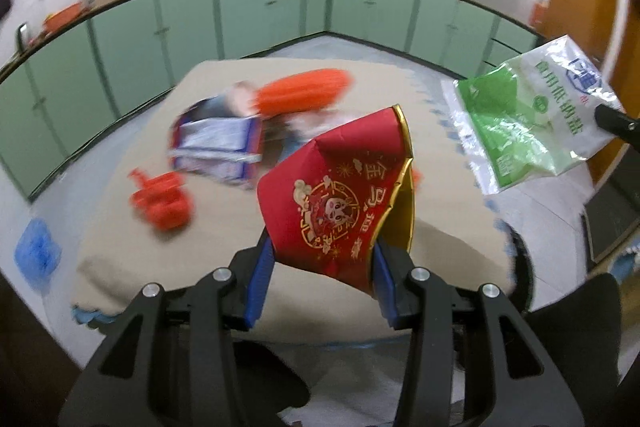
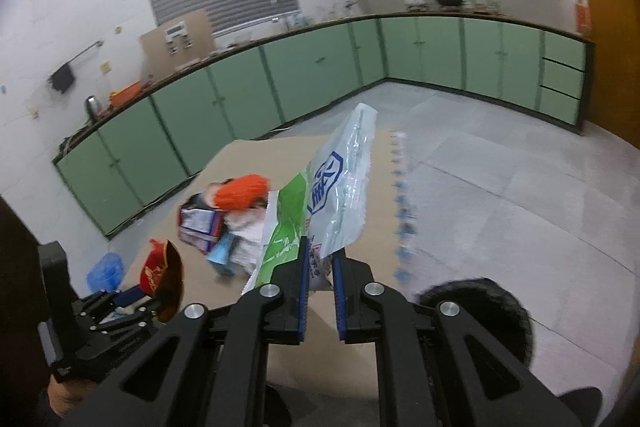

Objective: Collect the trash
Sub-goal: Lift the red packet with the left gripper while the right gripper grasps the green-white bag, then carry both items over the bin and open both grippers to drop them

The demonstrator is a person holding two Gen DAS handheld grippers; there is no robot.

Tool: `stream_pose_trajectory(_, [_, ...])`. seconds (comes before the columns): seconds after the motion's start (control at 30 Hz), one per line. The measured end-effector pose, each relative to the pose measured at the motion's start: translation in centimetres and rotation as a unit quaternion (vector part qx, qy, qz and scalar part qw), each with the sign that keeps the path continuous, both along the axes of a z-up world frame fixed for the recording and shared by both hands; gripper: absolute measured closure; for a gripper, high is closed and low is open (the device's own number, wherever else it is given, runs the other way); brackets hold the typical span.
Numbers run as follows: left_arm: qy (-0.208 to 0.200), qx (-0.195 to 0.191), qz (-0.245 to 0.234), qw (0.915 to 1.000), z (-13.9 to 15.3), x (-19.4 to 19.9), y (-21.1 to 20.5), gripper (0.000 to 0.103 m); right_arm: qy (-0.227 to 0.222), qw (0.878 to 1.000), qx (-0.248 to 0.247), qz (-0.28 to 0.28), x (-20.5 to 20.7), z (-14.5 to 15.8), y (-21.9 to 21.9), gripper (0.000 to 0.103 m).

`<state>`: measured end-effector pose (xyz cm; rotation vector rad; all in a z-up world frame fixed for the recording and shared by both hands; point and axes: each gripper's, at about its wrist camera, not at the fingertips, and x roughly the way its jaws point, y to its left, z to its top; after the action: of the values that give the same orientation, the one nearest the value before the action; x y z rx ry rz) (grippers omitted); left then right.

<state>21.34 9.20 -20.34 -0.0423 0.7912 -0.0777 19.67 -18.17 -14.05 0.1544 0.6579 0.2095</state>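
Left tongs (image 1: 324, 259): clenched on the lower edge of the red paper bag (image 1: 340, 195), which was lifted clear of the desk (image 1: 132, 255), probably to carry it away as trash.
Right tongs (image 2: 320, 259): clenched on a corner of the green-and-white plastic packet (image 2: 340, 187), which stood up above the fingers; held high, I think, so it did not drag.
Remaining trash: ahead of both tongs on the desk, a blurred pile with a blue-and-white carton (image 1: 220, 143) and orange pieces (image 1: 162, 201), not yet collected.
Beyond the desk: green cabinets (image 2: 320, 75) along the far wall.
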Motion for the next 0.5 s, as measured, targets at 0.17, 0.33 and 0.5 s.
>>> stream_pose_trajectory(0.17, [-0.007, -0.011, -0.075, 0.9971, 0.5, 0.6, -6.9, 0.060, 0.018, 0.998, -0.006, -0.061, -2.4, -1.2, -5.2, 0.092])
stream_pose_trajectory(0.33, [-0.001, -0.015, -0.142, 0.9897, 0.0, 2.0, -12.9, 0.060, 0.055, 0.991, -0.009, -0.123, -3.8, -4.6, -10.5, 0.092])
stream_pose_trajectory(0.5, [0.013, -0.017, -0.207, 0.9781, -1.0, 4.1, -19.1, 0.060, 0.098, 0.981, -0.012, -0.166, -3.7, -8.4, -14.3, 0.092])
